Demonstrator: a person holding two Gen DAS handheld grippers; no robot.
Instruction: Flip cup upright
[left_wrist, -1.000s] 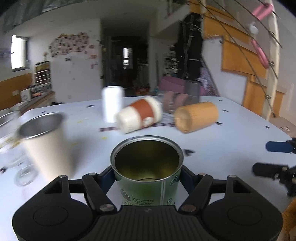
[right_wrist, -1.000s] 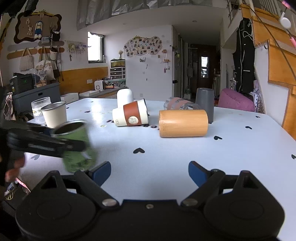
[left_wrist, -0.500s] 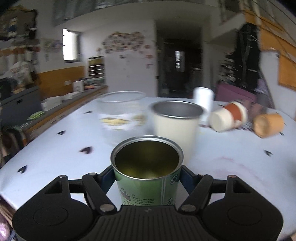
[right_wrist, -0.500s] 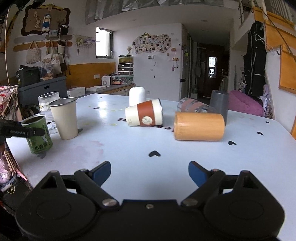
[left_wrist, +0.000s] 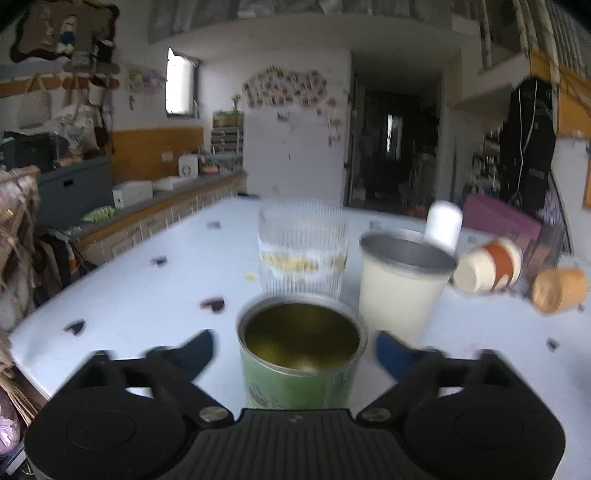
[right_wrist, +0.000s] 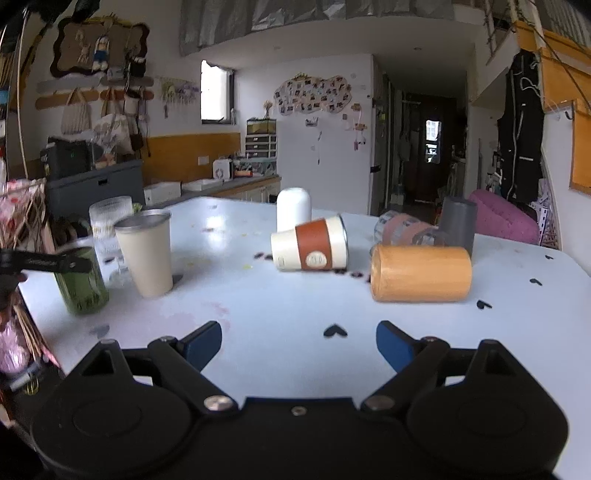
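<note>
A green tin cup (left_wrist: 301, 354) stands upright on the white table (left_wrist: 147, 295), between the fingers of my left gripper (left_wrist: 295, 350). The fingers are spread apart and clear of its sides. The cup also shows at the left in the right wrist view (right_wrist: 83, 284), with the left gripper's finger (right_wrist: 44, 263) beside its rim. My right gripper (right_wrist: 299, 341) is open and empty above the table's near part. A cream cup with an orange sleeve (right_wrist: 310, 249) and a wooden cup (right_wrist: 421, 274) lie on their sides.
A cream steel tumbler (right_wrist: 146, 253) and a ribbed glass (right_wrist: 109, 221) stand upright just behind the green cup. A white cup (right_wrist: 293, 208) and a grey cup (right_wrist: 458, 223) stand upside down at the back. A pinkish glass (right_wrist: 406, 230) lies on its side. The table's left edge is close.
My left gripper carried the green cup to the table's left side, set it down beside the tumbler, then opened. The right gripper stayed open and barely moved.
</note>
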